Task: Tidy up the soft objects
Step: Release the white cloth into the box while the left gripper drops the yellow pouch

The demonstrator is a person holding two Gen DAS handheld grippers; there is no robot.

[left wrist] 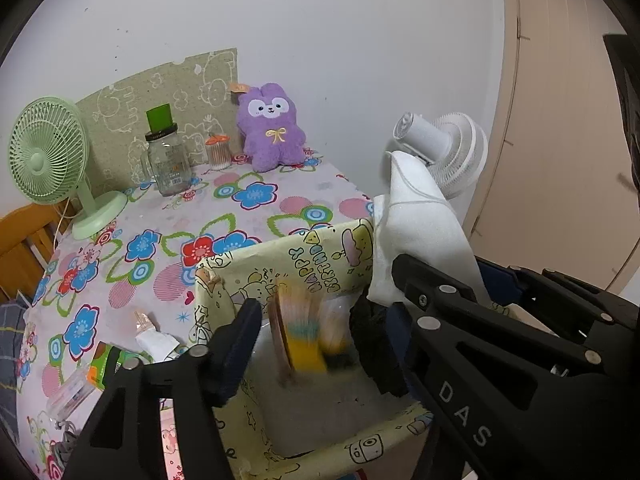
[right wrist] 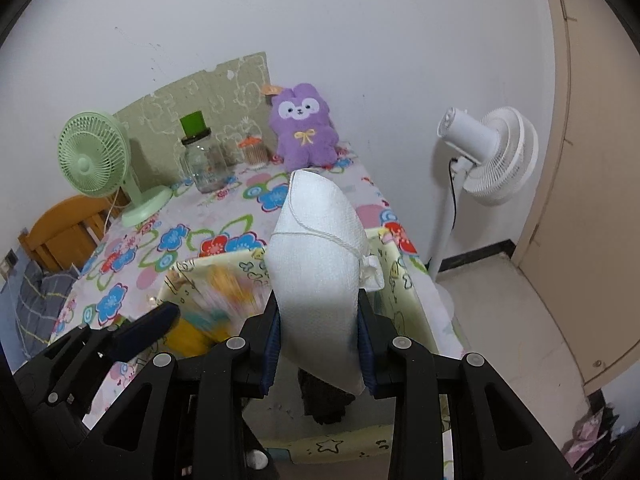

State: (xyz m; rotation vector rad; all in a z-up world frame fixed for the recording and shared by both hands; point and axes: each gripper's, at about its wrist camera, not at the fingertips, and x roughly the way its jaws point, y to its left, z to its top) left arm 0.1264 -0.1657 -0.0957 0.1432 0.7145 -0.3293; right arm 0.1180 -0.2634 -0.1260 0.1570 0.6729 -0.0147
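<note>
White pouch [right wrist: 320,264] clamped upright in right hand-held gripper [right wrist: 320,344], above yellow fabric box [right wrist: 400,280]; left hand-held gripper [left wrist: 308,332] open.

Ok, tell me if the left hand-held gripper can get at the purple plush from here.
Probably not yet: the purple plush sits against the far wall, and the yellow box lies between it and the open left hand-held gripper.

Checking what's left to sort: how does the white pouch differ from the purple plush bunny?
The white pouch is plain woven cloth with a cord; the purple plush bunny is fluffy, with a face and yellow bow. The pouch is gripped in the right tool over the yellow box; the bunny sits against the wall. Both look soft.
</note>
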